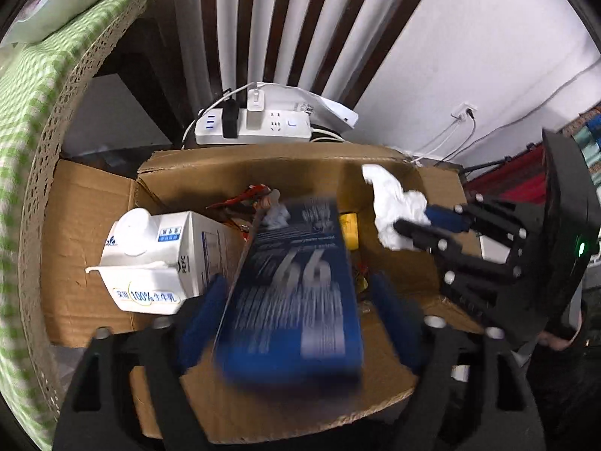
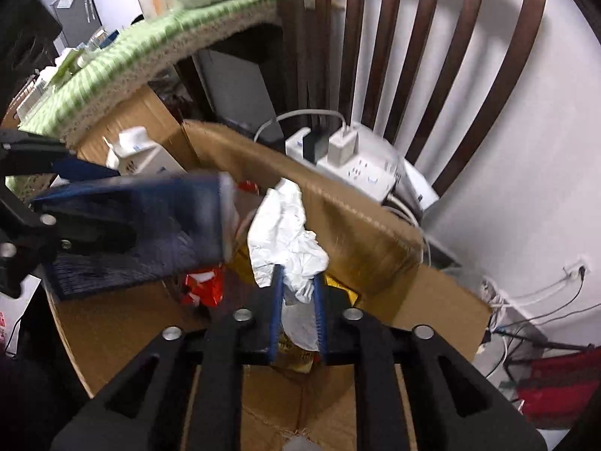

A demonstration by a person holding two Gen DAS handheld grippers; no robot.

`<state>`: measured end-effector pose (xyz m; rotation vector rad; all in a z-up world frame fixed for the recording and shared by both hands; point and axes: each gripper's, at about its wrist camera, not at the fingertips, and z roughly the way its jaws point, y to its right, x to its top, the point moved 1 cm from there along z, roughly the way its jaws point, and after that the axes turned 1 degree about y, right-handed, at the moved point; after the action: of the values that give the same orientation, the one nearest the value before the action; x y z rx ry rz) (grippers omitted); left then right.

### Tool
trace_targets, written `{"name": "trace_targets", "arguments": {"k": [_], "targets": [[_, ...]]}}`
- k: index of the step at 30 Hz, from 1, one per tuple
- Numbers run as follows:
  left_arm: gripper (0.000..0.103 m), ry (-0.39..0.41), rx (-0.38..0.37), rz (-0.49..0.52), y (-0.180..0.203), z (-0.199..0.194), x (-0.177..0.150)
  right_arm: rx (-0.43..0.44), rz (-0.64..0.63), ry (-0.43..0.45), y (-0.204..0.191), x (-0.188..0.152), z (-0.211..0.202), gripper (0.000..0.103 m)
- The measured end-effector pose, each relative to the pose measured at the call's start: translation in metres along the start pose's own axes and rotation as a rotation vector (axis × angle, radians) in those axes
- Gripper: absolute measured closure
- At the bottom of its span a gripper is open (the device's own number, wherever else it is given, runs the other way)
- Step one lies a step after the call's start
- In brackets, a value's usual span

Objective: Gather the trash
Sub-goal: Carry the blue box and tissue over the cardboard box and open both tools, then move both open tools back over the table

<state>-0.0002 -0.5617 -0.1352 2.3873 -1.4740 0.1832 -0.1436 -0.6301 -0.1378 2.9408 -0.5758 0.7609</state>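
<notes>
A white power strip (image 1: pixel 252 127) with a black plug (image 1: pixel 230 122) and a white charger (image 1: pixel 255 107) in it lies at upper centre, before the dark slats of a wooden chair (image 1: pixel 296 26). A green checked cloth (image 1: pixel 33 90) with a lace edge drapes the surface along the left. White cables (image 1: pixel 454 139) run to a wall socket (image 1: pixel 465 109) at right.

The blue box (image 1: pixel 296 293) was smeared by motion, its print unreadable apart from large digits. It hid much of the trash deep in the cardboard box (image 1: pixel 90 233). The milk carton (image 2: pixel 142 154) was partly covered. The white tissue (image 2: pixel 289 240) hid the wrappers behind it.
</notes>
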Motion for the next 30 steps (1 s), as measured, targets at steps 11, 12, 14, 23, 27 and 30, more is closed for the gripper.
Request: {"name": "trace_targets", "arguments": {"k": [11, 12, 14, 23, 27, 30], "targets": [[0.017, 0.062, 0.019, -0.068, -0.016, -0.011, 0.011, -0.014, 0.021, -0.004, 0.009, 0.001, 0.0, 0.059], [0.017, 0.066, 0.017, -0.07, -0.015, -0.013, 0.01, -0.017, 0.02, -0.005, 0.009, 0.001, 0.001, 0.059], [0.017, 0.074, 0.016, -0.076, -0.014, -0.016, 0.008, -0.022, 0.015, -0.006, 0.009, 0.002, 0.0, 0.059], [0.017, 0.129, 0.02, -0.097, -0.017, -0.039, 0.003, -0.041, 0.007, 0.03, 0.006, 0.011, -0.013, 0.058], [0.017, 0.214, 0.021, -0.088, -0.021, -0.072, -0.003, -0.07, -0.021, 0.071, -0.001, 0.023, -0.025, 0.054], [0.016, 0.299, 0.06, -0.098, -0.03, -0.1, -0.013, -0.093, -0.032, 0.127, -0.007, 0.036, -0.039, 0.054]]}}
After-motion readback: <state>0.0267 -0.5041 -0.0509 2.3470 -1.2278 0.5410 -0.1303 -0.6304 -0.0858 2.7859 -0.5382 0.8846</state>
